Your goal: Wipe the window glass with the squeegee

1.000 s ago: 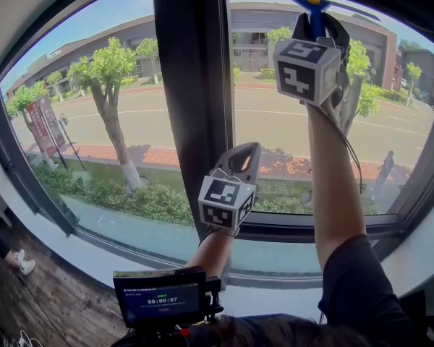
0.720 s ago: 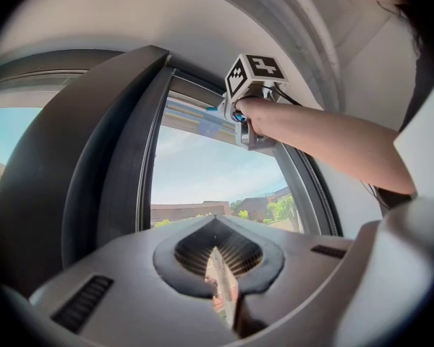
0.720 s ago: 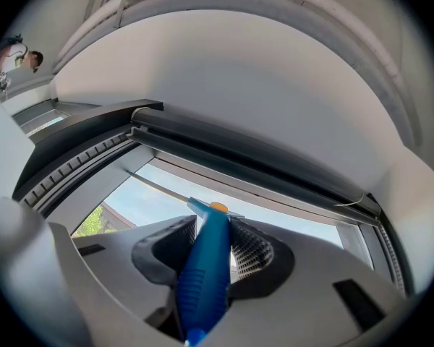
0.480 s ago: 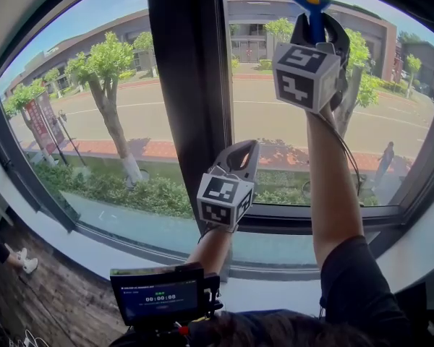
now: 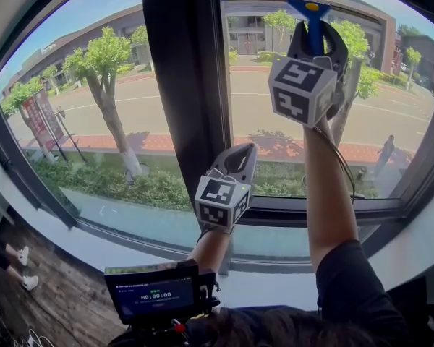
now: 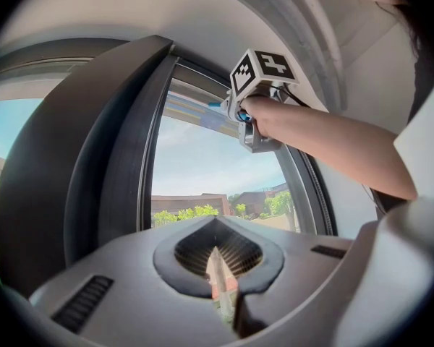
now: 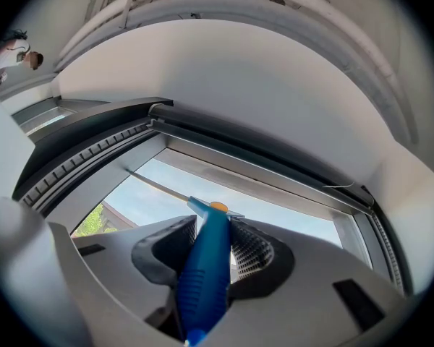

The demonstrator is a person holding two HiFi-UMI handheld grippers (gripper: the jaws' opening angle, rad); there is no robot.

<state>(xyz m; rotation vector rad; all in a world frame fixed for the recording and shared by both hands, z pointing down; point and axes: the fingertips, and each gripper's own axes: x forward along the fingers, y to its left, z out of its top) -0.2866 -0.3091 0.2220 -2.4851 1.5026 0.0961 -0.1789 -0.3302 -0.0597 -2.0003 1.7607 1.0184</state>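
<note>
Scene at a two-pane window, read from left to right. Through the left pane (image 5: 87, 63) a street, trees and a red sign (image 5: 40, 125) are seen; the sign's lettering is too small to be read. At the bottom edge of the head view a small monitor (image 5: 158, 295) is carried. A timer readout is shown on it, but its digits cannot be read with certainty. The panes are divided by a dark mullion (image 5: 181, 85). Just right of it, low down near the lower frame (image 5: 304, 212), the left tongs (image 5: 246, 152) are held with the jaws brought together and nothing between them; no part in the wiping appears to be taken by them. High on the window glass (image 5: 275, 114) of the right pane, the right tongs (image 5: 318, 29) are clamped on the blue handle of the squeegee (image 5: 315, 16). Its head is set close under the upper frame (image 7: 260, 170), with the thin blade lying along the glass. Only black-and-white square markers are borne by the cubes on both tongs; no brand can be made out on the squeegee.

Risks, as judged: the handle is gripped at one place only, so it could be twisted in the jaws when drawn downward. One end of the blade would then be lifted and streaks left. Were the stroke allowed to drift leftward, the blade end could be caught on the mullion.
</note>
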